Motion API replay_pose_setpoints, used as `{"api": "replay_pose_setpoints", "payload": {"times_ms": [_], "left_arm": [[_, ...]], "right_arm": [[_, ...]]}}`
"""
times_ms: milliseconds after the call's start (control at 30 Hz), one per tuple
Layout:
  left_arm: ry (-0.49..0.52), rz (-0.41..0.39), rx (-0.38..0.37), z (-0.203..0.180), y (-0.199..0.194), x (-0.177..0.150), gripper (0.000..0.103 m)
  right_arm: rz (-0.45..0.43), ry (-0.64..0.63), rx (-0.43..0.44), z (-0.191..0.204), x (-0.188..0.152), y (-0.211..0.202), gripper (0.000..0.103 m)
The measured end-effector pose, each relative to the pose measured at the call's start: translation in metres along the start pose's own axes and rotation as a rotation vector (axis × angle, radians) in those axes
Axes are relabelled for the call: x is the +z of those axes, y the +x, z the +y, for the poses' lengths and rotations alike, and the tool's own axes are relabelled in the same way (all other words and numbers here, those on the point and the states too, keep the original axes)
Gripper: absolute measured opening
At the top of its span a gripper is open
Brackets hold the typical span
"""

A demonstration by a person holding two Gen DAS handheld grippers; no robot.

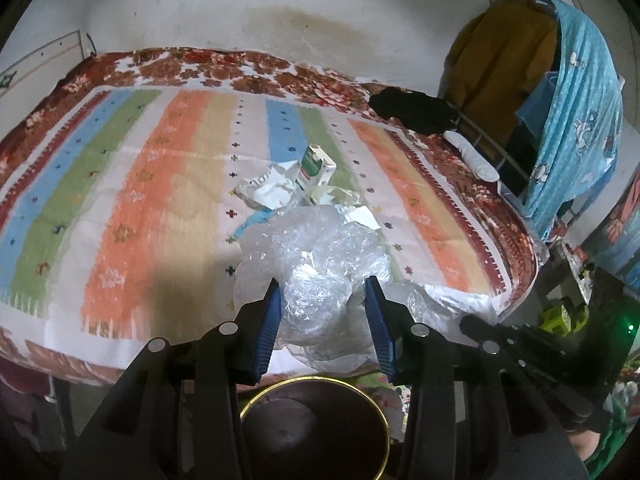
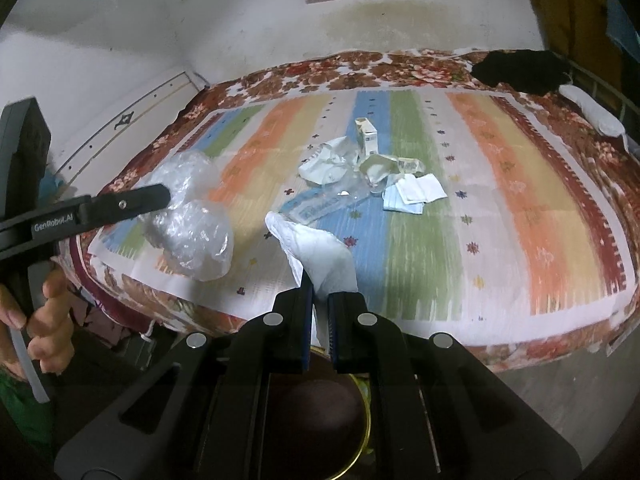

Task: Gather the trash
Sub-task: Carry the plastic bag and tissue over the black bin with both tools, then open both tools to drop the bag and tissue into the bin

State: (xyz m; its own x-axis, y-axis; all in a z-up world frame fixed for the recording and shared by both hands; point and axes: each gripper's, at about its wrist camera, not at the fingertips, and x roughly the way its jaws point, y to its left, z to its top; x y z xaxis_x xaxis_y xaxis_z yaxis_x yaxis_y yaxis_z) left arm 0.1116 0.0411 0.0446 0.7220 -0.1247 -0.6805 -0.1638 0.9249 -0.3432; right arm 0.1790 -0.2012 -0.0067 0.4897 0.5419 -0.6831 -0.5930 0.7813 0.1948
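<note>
risk: the clear plastic bag (image 1: 320,264) is bulky and slippery and may slide from the left gripper (image 1: 320,312) fingers, which stand partly open, clamped on it. the right gripper (image 2: 319,320) fingers are nearly closed, pinching a white bag (image 2: 320,256) (bin (image 1: 316,424) directly below). remaining trash (image 2: 360,168) lies ahead on the bed (image 2: 520,200).

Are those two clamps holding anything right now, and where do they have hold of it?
The left gripper squeezes a crumpled clear plastic bag around its middle. The right gripper pinches a white tissue by its near end.
</note>
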Motion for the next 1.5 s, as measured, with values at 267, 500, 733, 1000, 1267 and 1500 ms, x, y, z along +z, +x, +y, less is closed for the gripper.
{"api": "replay_pose_setpoints", "payload": {"times_ms": [267,500,733,1000,1267,1500], "left_arm": [[0.003,0.011,0.004,-0.002,-0.006,-0.027,0.04],[-0.022,0.037,0.014,0.002,-0.008,-0.056,0.041],[-0.067,0.098,0.042,0.009,0.0,-0.084,0.041],[-0.031,0.232,0.095,0.002,0.021,-0.112,0.041],[-0.09,0.272,0.082,0.011,0.028,-0.113,0.065],[-0.147,0.257,0.082,0.021,0.026,-0.108,0.066]], "right_arm": [[0.045,-0.013,0.025,0.012,-0.028,-0.002,0.006],[0.141,-0.002,0.03,0.021,-0.058,0.01,0.006],[0.192,0.036,0.02,0.022,-0.078,0.015,0.006],[0.273,0.08,0.031,0.023,-0.101,0.027,0.008],[0.298,0.126,0.047,0.018,-0.103,0.035,0.038],[0.286,0.142,0.075,0.016,-0.097,0.035,0.047]]}}
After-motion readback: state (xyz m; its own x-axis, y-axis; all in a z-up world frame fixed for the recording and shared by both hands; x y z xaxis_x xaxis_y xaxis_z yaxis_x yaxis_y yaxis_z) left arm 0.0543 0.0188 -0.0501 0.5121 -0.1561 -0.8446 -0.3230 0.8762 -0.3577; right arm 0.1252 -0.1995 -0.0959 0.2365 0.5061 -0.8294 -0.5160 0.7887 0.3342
